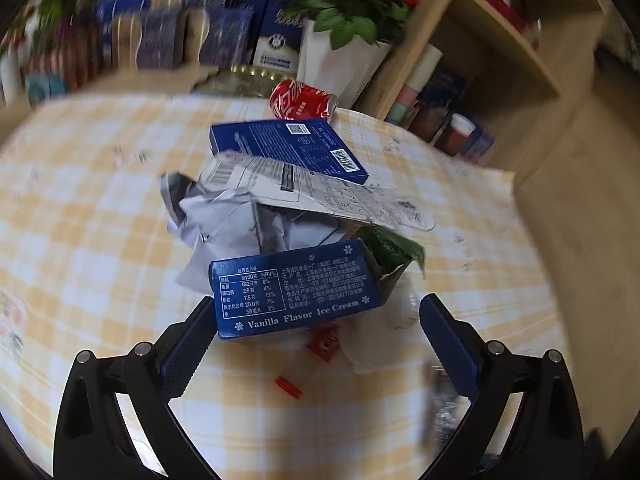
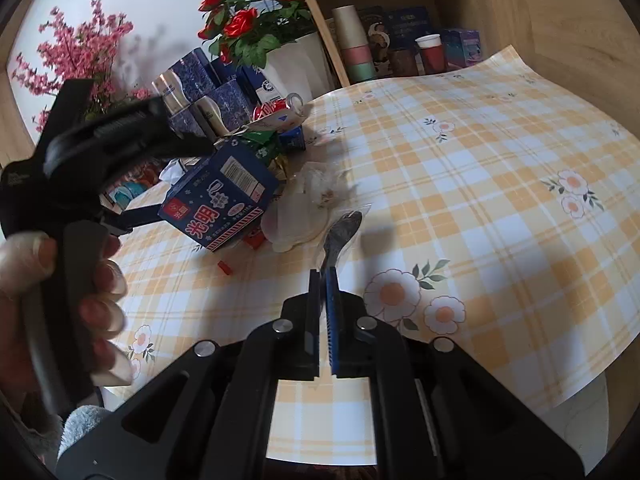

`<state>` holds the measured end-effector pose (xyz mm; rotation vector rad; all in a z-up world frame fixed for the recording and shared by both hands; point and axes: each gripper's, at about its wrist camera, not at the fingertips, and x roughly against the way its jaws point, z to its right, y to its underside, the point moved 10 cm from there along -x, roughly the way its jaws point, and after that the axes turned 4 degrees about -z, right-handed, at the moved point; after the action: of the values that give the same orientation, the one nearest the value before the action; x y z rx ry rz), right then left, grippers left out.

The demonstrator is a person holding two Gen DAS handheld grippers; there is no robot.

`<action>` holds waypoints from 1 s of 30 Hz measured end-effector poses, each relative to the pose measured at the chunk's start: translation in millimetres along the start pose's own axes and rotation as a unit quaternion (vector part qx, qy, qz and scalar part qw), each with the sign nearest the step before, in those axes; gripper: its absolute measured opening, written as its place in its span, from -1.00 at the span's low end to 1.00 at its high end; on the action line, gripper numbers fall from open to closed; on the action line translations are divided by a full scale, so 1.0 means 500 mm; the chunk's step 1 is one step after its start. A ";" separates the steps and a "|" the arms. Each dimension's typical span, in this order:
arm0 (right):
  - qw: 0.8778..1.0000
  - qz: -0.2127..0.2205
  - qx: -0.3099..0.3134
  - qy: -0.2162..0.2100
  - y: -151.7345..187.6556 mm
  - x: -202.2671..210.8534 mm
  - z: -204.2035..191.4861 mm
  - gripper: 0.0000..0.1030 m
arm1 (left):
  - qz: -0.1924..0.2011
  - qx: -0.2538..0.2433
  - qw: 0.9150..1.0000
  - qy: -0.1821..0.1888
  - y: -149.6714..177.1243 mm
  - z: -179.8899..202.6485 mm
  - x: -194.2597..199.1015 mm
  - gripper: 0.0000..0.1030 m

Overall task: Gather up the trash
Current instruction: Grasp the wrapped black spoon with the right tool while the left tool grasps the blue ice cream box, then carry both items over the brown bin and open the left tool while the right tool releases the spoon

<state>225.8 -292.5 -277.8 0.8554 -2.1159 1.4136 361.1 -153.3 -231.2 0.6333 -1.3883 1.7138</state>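
The left gripper (image 1: 316, 340) has its fingers spread wide, with the blue ice cream carton (image 1: 294, 290) standing between them; its left finger (image 1: 186, 352) lies against the carton's near left corner, while the right finger (image 1: 450, 350) stands well clear of it. Whether the carton rests on the worktop (image 1: 80, 220) or is lifted cannot be determined. The carton's open right end shows green wrapping (image 1: 394, 246). Just behind it lie crumpled white paper (image 1: 224, 224) and a flattened grey printed card (image 1: 316, 188), the card overlapping a flat blue box (image 1: 292, 146). A red drink can (image 1: 302, 98) lies on its side at the far edge, near a white pot of red roses (image 1: 344, 60). Small red scraps (image 1: 289, 386) lie on the yellow checked cloth beneath the carton. The right gripper (image 2: 323, 280) has its fingers pressed together, pinching the handle end of a dark plastic spoon (image 2: 342, 232), which is sealed in a clear wrapper and points toward the far side. From the right wrist view, the same carton (image 2: 222, 204) sits to the left of the spoon, with a clear crumpled wrapper (image 2: 304, 216) between them. An open wooden shelf (image 2: 500, 8) stands at the far right with stacked cups (image 2: 354, 46).
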 end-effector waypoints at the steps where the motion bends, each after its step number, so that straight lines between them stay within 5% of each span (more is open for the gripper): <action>1: 1.000 0.000 -0.003 -0.001 0.001 0.000 0.004 -0.86 | 0.001 -0.003 1.000 -0.014 0.000 0.000 -0.009 0.89; 7: 1.000 0.000 -0.022 -0.010 0.003 0.000 0.024 -0.86 | -0.013 0.072 0.997 -0.028 -0.003 -0.041 -0.043 0.89; 11: 1.000 0.003 -0.023 -0.013 0.000 0.003 0.027 -0.86 | 0.001 0.037 0.999 -0.028 -0.006 -0.024 -0.036 0.53; 21: 1.000 0.013 -0.015 -0.021 -0.008 0.032 0.006 -0.86 | 0.012 -0.022 1.000 0.007 0.040 -0.025 0.069 0.52; 30: 0.999 0.024 0.028 -0.032 0.002 0.103 -0.064 -0.86 | -0.006 -0.079 0.996 0.049 0.163 -0.061 0.222 0.52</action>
<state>189.7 -275.2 -232.1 0.8888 -2.1667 1.4958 236.7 -97.0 -195.5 0.4633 -1.4313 1.5850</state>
